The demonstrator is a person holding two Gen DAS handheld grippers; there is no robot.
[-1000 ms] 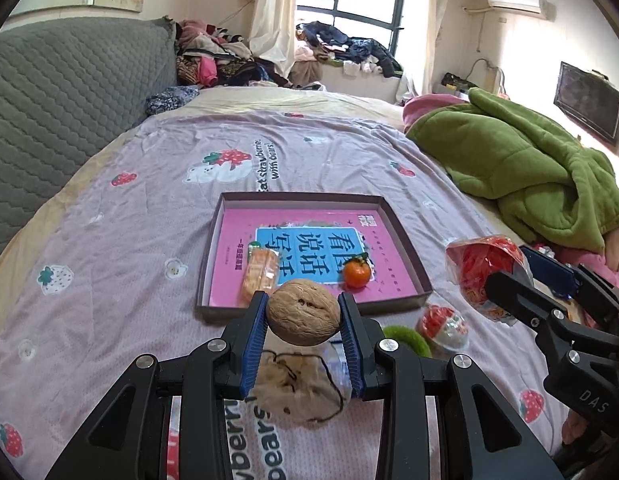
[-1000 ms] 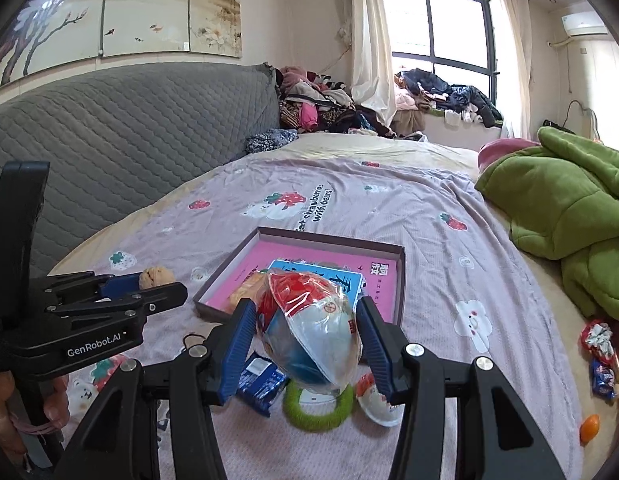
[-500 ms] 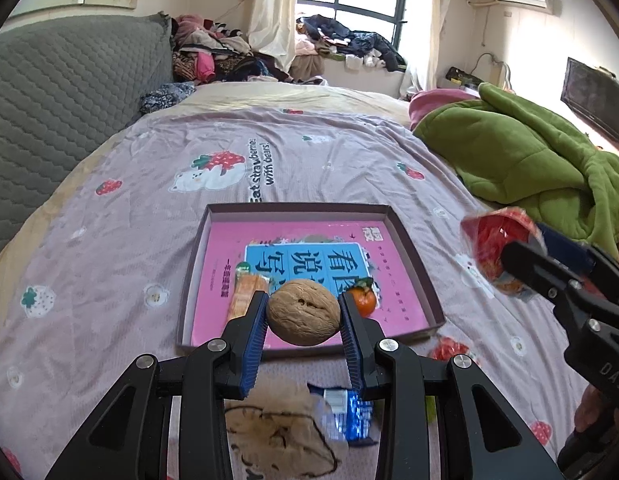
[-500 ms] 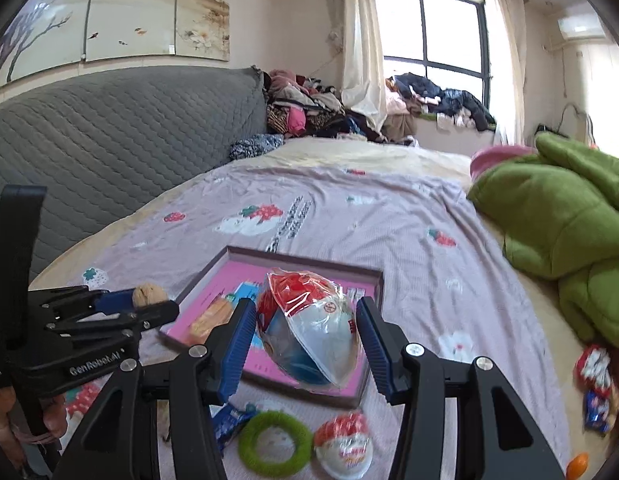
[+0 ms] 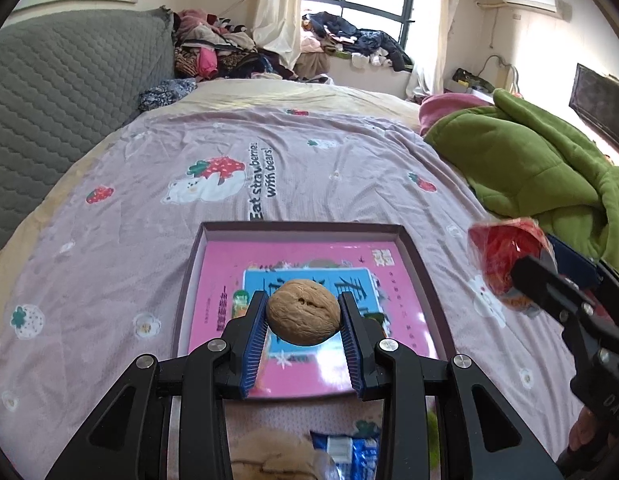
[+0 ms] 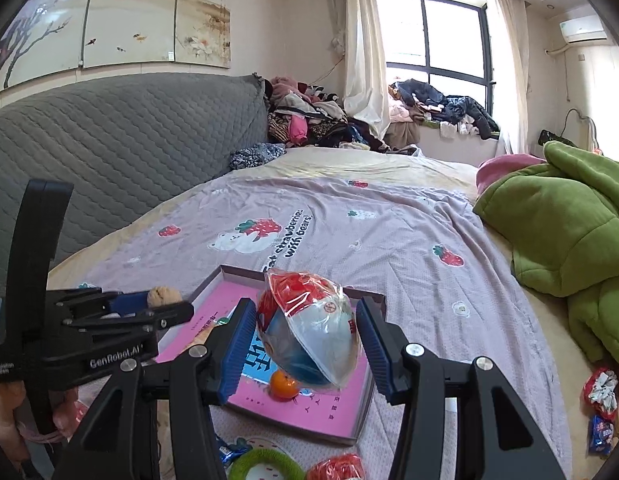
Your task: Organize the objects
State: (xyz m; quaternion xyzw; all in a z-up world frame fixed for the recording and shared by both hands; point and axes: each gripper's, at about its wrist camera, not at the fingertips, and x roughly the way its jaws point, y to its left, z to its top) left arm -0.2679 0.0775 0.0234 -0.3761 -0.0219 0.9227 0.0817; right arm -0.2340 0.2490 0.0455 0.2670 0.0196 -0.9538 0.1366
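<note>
My left gripper (image 5: 303, 312) is shut on a brown walnut (image 5: 303, 312) and holds it above the near part of a shallow tray (image 5: 193, 256) with a pink printed sheet inside. My right gripper (image 6: 307, 336) is shut on a clear wrapped snack bag (image 6: 309, 328), red on top and blue below, held over the tray's (image 6: 361, 420) right part. A small orange (image 6: 283, 386) lies in the tray under the bag. The right gripper with its bag (image 5: 505, 252) shows at the right of the left wrist view; the left gripper with the walnut (image 6: 163, 295) shows at the left of the right wrist view.
The tray lies on a purple strawberry bedsheet (image 5: 309, 168). Near the front edge lie a blue snack packet (image 5: 345, 450), a second walnut (image 5: 277, 460), a green ring (image 6: 265, 464) and a red wrapped snack (image 6: 337, 468). A green blanket (image 6: 569, 232) is heaped at right, with small packets (image 6: 601, 404) below it.
Both grippers have moved forward with their loads, from in front of the tray to above it. The loose items near the front edge have dropped lower in both views.
</note>
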